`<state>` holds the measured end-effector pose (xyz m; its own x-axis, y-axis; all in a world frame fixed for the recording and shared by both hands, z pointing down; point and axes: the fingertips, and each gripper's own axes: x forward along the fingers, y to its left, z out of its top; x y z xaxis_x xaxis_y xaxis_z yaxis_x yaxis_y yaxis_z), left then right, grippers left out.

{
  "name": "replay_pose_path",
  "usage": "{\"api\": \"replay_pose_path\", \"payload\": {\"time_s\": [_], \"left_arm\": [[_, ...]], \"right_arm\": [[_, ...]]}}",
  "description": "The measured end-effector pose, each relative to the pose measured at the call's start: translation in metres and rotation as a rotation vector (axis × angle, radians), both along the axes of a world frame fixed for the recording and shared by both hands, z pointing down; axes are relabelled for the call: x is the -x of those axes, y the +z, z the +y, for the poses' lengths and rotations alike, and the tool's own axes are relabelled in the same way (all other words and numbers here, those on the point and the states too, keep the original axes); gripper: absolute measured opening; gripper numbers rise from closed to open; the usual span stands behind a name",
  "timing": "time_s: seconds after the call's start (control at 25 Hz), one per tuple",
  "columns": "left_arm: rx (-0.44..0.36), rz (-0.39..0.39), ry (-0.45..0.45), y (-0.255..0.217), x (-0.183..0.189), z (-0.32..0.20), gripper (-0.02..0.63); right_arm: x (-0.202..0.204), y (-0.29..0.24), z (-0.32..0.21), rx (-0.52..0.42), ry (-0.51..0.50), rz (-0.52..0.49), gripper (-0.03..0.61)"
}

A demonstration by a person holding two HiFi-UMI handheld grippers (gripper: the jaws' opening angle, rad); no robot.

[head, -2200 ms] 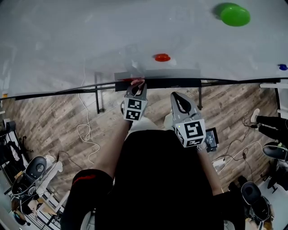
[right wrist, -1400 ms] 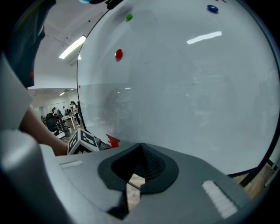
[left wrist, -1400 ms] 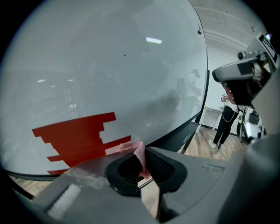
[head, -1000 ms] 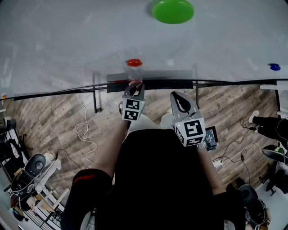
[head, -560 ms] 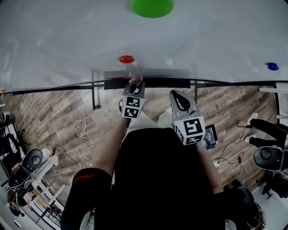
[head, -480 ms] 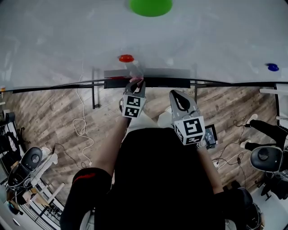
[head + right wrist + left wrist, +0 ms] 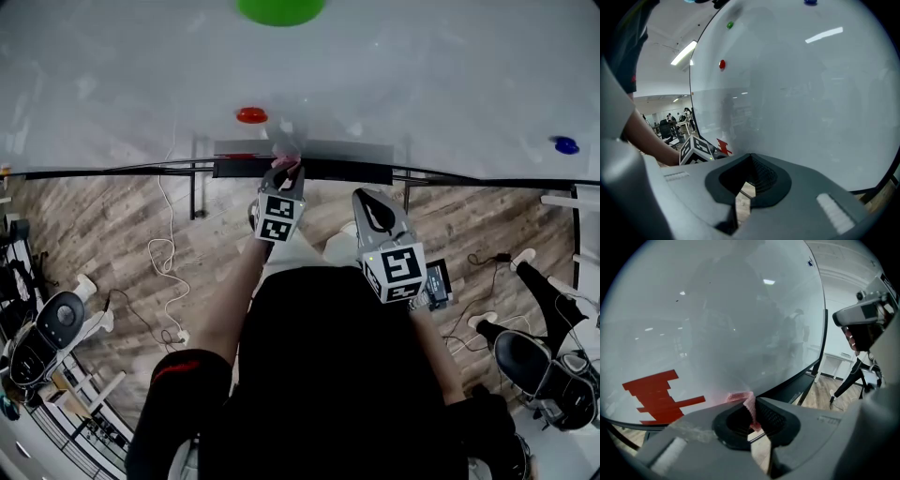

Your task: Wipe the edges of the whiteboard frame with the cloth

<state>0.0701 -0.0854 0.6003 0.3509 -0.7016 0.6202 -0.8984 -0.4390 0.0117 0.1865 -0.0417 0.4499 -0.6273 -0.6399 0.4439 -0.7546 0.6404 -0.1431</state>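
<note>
The whiteboard (image 7: 394, 84) fills the top of the head view, with its dark bottom frame edge (image 7: 450, 174) running across. My left gripper (image 7: 284, 172) is shut on a small pink cloth (image 7: 284, 165) and presses it against that bottom edge. In the left gripper view the pink cloth (image 7: 749, 405) sticks up between the jaws, against the board just above the black frame (image 7: 787, 390). My right gripper (image 7: 367, 203) hangs a little below the frame, jaws shut with nothing in them (image 7: 751, 180).
A red magnet (image 7: 251, 115), a green magnet (image 7: 279, 9) and a blue magnet (image 7: 565, 145) sit on the board. Below are the stand's legs (image 7: 195, 192), a white cable (image 7: 165, 253), a person's legs (image 7: 539, 291) at the right and chairs (image 7: 42, 337) at the left.
The board's magnets have slid leftward in the head view as I shifted along the frame. The left gripper still holds the cloth against the bottom edge; the right has kept its place.
</note>
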Motion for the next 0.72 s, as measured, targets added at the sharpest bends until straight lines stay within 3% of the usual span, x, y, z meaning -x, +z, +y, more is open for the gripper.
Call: {"api": "replay_pose_path", "payload": {"time_s": [0.72], "left_arm": [[-0.009, -0.009, -0.060, 0.001, -0.020, 0.000, 0.017]], "right_arm": [[-0.024, -0.003, 0.008, -0.004, -0.085, -0.004, 0.002]]}}
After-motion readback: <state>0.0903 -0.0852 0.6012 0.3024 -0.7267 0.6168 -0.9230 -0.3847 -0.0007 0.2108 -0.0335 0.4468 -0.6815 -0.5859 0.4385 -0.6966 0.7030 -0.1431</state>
